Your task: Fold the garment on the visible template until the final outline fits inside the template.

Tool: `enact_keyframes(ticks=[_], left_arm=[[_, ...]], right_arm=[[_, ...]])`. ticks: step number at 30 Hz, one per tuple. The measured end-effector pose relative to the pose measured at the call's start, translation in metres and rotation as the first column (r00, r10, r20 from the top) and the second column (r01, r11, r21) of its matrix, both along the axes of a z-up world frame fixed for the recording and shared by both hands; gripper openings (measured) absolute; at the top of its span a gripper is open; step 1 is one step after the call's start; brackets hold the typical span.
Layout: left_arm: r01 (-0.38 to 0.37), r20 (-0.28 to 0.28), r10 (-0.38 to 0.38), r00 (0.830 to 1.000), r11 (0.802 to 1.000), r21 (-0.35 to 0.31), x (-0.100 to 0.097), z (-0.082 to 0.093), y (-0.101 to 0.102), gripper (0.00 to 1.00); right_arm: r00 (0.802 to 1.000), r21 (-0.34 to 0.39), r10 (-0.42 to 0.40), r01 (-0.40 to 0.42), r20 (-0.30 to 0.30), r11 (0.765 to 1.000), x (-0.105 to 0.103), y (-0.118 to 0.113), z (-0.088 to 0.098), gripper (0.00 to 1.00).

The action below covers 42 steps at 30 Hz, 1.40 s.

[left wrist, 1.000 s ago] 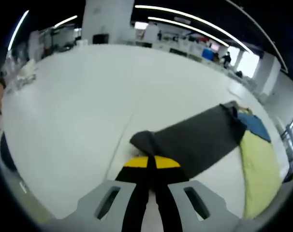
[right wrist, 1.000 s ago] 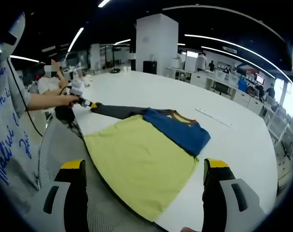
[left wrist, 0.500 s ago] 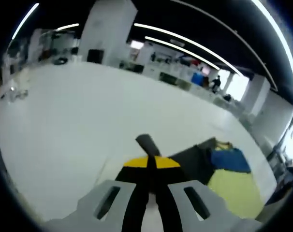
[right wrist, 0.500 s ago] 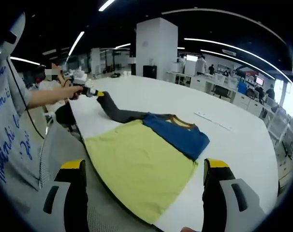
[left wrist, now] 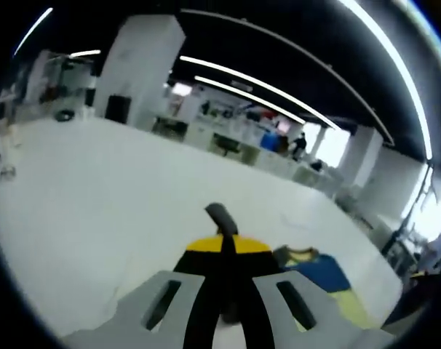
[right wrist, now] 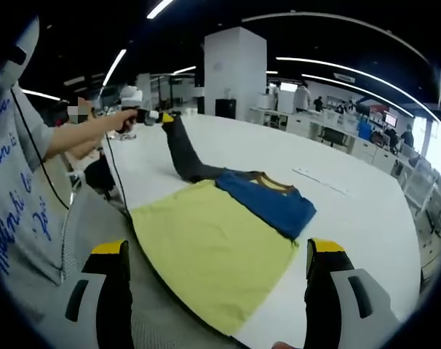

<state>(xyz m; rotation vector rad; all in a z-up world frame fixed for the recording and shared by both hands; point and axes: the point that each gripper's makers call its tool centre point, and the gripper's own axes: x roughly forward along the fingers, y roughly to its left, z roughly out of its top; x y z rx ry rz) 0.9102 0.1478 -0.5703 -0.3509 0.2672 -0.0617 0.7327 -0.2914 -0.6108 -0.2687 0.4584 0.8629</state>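
Note:
The garment lies flat on the white table: a yellow body, a blue yoke and a dark grey sleeve. The sleeve rises steeply from the table to my left gripper, held high in a person's hand and shut on the cuff. In the left gripper view the left gripper has its jaws together, the cuff end poking out above them, and the blue yoke lies below right. My right gripper stands open over the yellow hem, touching nothing.
A person in a grey lettered shirt stands at the left by the table edge. A thin white strip lies on the table beyond the garment. A white pillar and desks stand far behind.
The left gripper has lifted the grey sleeve from flat on the table to high above it. The right gripper and the rest of the garment have not moved.

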Motion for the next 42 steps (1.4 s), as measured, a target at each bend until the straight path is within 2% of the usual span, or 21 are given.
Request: enact_keyframes(ticks=[7, 11, 19, 27, 34, 38, 42], left_arm=[[0.081, 0.042, -0.082, 0.996, 0.996, 0.031, 0.026, 0.025, -0.034, 0.0], [0.115, 0.076, -0.117, 0.99, 0.993, 0.026, 0.041, 0.044, -0.053, 0.0], [0.19, 0.101, -0.197, 0.975, 0.979, 0.071, 0.071, 0.068, -0.091, 0.0], [0.257, 0.093, -0.264, 0.96, 0.963, 0.083, 0.087, 0.073, -0.128, 0.0], [0.298, 0.121, -0.309, 0.943, 0.949, 0.107, 0.094, 0.092, -0.161, 0.0], [0.335, 0.126, -0.348, 0.929, 0.935, 0.113, 0.098, 0.097, -0.184, 0.0], [0.38, 0.111, -0.394, 0.913, 0.917, 0.123, 0.104, 0.093, -0.208, 0.0]], right_arm=[[1.0, 0.011, -0.01, 0.01, -0.001, 1.0, 0.002, 0.0, 0.0, 1.0], [1.0, 0.014, -0.019, 0.019, -0.003, 1.0, 0.001, -0.002, -0.002, 1.0], [0.998, 0.044, -0.056, 0.056, 0.006, 0.997, 0.002, -0.007, 0.0, 1.0], [0.997, 0.057, -0.074, 0.073, 0.01, 0.996, 0.001, -0.011, 0.0, 1.0], [0.996, 0.064, -0.089, 0.088, 0.021, 0.994, 0.002, -0.014, 0.0, 1.0], [0.995, 0.081, -0.099, 0.097, 0.024, 0.992, 0.002, -0.016, 0.0, 1.0], [0.994, 0.085, -0.107, 0.105, 0.026, 0.991, 0.002, -0.019, 0.0, 1.0]])
